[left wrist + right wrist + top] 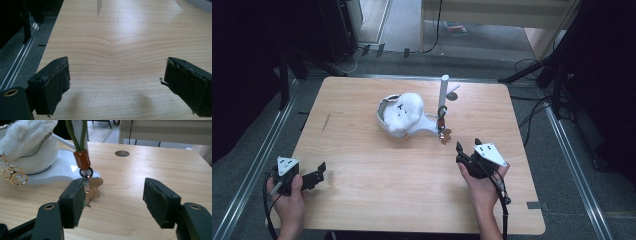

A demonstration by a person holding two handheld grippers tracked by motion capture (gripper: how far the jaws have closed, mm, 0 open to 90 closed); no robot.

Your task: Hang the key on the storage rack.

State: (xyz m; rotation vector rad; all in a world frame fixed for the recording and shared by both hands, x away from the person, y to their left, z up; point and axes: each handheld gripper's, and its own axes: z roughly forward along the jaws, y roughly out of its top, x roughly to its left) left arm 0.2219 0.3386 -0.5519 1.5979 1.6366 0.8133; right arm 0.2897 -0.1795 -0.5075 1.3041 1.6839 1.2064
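A white stand [428, 126] with an upright white post [443, 90] sits mid-table, and a fluffy white plush [404, 111] rests on it. An olive strap [75, 132] with an orange tag [82, 159] hangs at the post, ending in a brown figure charm [94, 188] that lies on the wood. My right gripper [467, 145] is open just in front of the charm [445, 135]. In the right gripper view the gripper [113, 200] has nothing between its pads, and the charm sits by the left jaw. My left gripper [318, 172] stands open and empty at the table's near left [117, 75].
The wooden table [362, 200] has a round hole [452, 96] behind the post. Gold key rings [15, 176] dangle from the plush [27, 135] over the stand's base [62, 171]. Metal rails and cables run along the floor at both sides.
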